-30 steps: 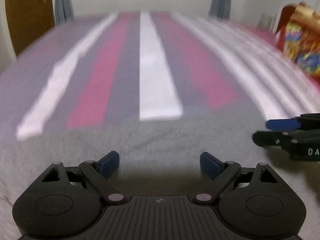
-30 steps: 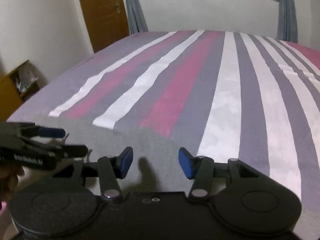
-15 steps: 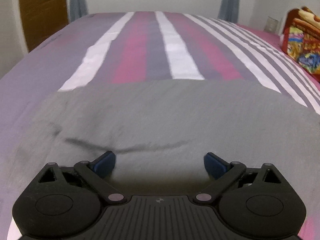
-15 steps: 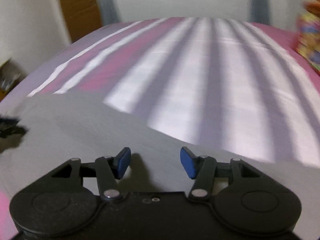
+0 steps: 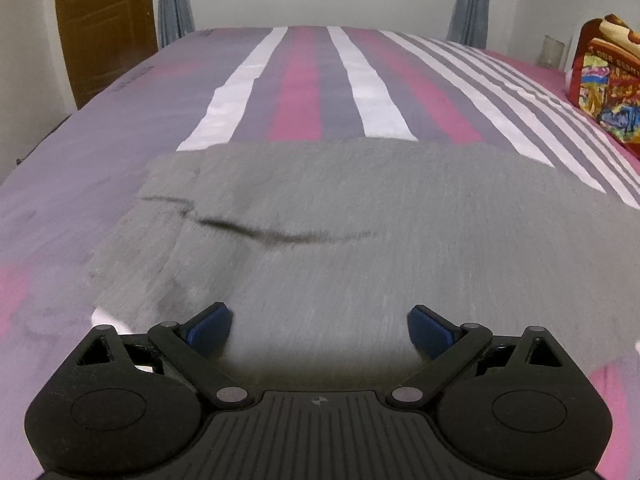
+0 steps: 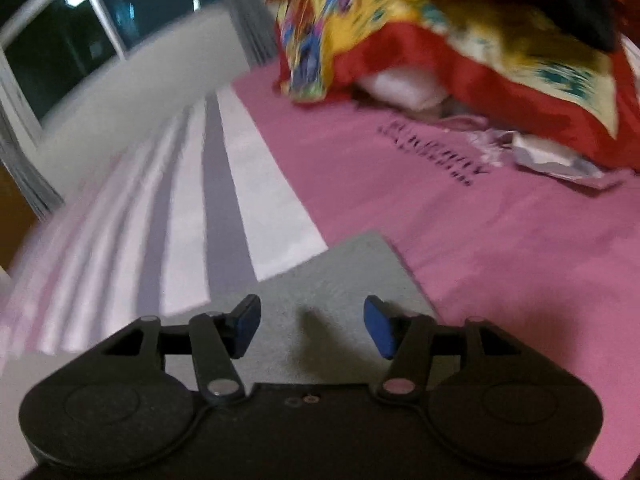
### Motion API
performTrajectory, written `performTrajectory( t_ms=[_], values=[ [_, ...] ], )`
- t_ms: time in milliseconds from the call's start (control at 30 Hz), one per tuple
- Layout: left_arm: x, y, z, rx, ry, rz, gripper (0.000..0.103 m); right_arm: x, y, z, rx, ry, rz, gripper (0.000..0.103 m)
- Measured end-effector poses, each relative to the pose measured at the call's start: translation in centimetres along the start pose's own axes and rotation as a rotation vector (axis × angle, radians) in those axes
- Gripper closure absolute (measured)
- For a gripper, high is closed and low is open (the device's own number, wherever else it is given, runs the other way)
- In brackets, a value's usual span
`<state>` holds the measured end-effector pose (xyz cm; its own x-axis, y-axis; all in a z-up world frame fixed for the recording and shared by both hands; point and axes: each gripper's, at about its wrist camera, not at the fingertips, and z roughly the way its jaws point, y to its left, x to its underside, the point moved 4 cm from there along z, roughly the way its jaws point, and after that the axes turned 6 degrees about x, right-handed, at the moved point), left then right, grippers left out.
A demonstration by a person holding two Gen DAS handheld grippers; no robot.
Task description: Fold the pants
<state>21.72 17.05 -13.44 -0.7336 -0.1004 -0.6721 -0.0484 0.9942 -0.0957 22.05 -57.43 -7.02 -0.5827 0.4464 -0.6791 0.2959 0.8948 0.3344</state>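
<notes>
The grey pants (image 5: 360,216) lie flat across the striped bed, with a dark crease line left of the middle and a stepped edge at the left. My left gripper (image 5: 318,326) is open and empty, low over the near part of the pants. In the right wrist view a corner of the grey pants (image 6: 340,280) lies just ahead. My right gripper (image 6: 312,326) is open and empty above that corner.
The bed sheet (image 5: 304,92) has pink, grey and white stripes, with plain pink at the right (image 6: 500,248). A colourful red and yellow blanket pile (image 6: 460,40) sits on the bed's right side, also in the left wrist view (image 5: 608,88). A wooden door (image 5: 104,28) stands far left.
The left gripper has pulled back, so more of the pants shows. The right gripper has swung right to the pants' right corner, facing the blanket pile. Both stayed open.
</notes>
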Motion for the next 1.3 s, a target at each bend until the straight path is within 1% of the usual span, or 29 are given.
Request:
performTrajectory(
  t_ms=[33, 67, 100, 133, 233, 267, 333, 367, 533, 567, 600, 667, 733, 800, 833, 900, 933, 1000, 1033, 1100, 1133, 1267, 1300],
  values=[
    [0.3, 0.1, -0.2, 0.001, -0.003, -0.004, 0.007, 0.3, -1.1, -1.3, -0.02, -0.018, 0.046, 0.046],
    [0.6, 0.2, -0.4, 0.004, -0.006, -0.014, 0.007, 0.6, -1.6, -1.7, -0.032, -0.029, 0.084, 0.051],
    [0.8, 0.2, -0.5, 0.006, -0.008, -0.025, 0.007, 0.9, -2.5, -2.5, -0.049, -0.041, 0.121, 0.058],
    [1.0, 0.4, -0.7, 0.009, -0.011, -0.04, 0.007, 1.0, -2.5, -2.4, -0.062, -0.047, 0.144, 0.06],
    [1.2, 0.5, -0.7, 0.007, -0.012, -0.063, 0.007, 2.3, -3.8, -3.0, -0.079, -0.028, 0.205, 0.061],
    [1.2, 0.5, -0.7, 0.005, -0.012, -0.065, 0.007, 2.8, -4.2, -3.1, -0.073, -0.018, 0.226, 0.061],
    [1.2, 0.4, -0.6, -0.001, -0.008, -0.068, 0.007, 3.6, -4.7, -2.7, -0.083, -0.002, 0.274, 0.062],
    [1.2, 0.4, -0.6, -0.004, -0.006, -0.067, 0.007, 4.0, -5.0, -2.6, -0.091, 0.001, 0.298, 0.064],
    [1.5, 0.7, -0.4, 0.006, -0.005, -0.095, 0.007, 4.6, -5.3, -1.1, -0.106, 0.024, 0.353, 0.068],
    [1.5, 0.8, -0.3, 0.008, -0.006, -0.098, 0.007, 4.6, -5.3, -1.0, -0.104, 0.023, 0.361, 0.076],
    [1.5, 0.8, -0.3, 0.007, -0.006, -0.1, 0.007, 4.4, -5.2, -0.9, -0.112, 0.017, 0.36, 0.096],
    [1.6, 0.7, -0.2, 0.004, -0.007, -0.101, 0.006, 4.2, -4.7, -1.2, -0.135, -0.012, 0.334, 0.096],
    [1.6, 0.7, -0.1, 0.002, -0.006, -0.102, 0.006, 4.1, -4.5, -1.4, -0.14, -0.034, 0.318, 0.096],
    [1.5, 0.6, -0.1, 0.001, -0.004, -0.103, 0.005, 4.6, -5.3, -0.6, -0.088, 0.003, 0.323, 0.096],
    [1.5, 0.6, 0.0, 0.001, -0.003, -0.103, 0.005, 5.0, -5.8, -0.2, -0.081, 0.028, 0.344, 0.096],
    [1.6, 0.7, 0.0, 0.001, -0.002, -0.103, 0.005, 5.3, -5.9, -0.9, -0.101, 0.012, 0.357, 0.094],
    [1.6, 0.6, 0.0, 0.001, -0.003, -0.103, 0.005, 5.3, -5.8, -1.4, -0.11, -0.003, 0.359, 0.091],
    [1.6, 0.7, 0.1, 0.003, -0.005, -0.105, 0.005, 5.5, -5.9, -2.4, -0.142, -0.029, 0.384, 0.079],
    [1.6, 0.7, 0.1, 0.004, -0.007, -0.106, 0.004, 5.7, -6.1, -2.5, -0.161, -0.026, 0.401, 0.075],
    [1.7, 0.7, 0.2, 0.002, -0.01, -0.11, 0.003, 5.9, -6.3, -1.8, -0.176, 0.01, 0.429, 0.063],
    [1.7, 0.6, 0.3, 0.001, -0.012, -0.11, 0.003, 6.0, -6.4, -1.3, -0.174, 0.03, 0.439, 0.062],
    [1.8, 0.6, 0.3, -0.006, -0.017, -0.112, 0.002, 5.8, -6.0, 0.9, -0.183, 0.047, 0.449, 0.065],
    [1.8, 0.5, 0.4, -0.008, -0.017, -0.112, 0.001, 5.6, -5.8, 1.2, -0.182, 0.044, 0.447, 0.068]
  ],
)
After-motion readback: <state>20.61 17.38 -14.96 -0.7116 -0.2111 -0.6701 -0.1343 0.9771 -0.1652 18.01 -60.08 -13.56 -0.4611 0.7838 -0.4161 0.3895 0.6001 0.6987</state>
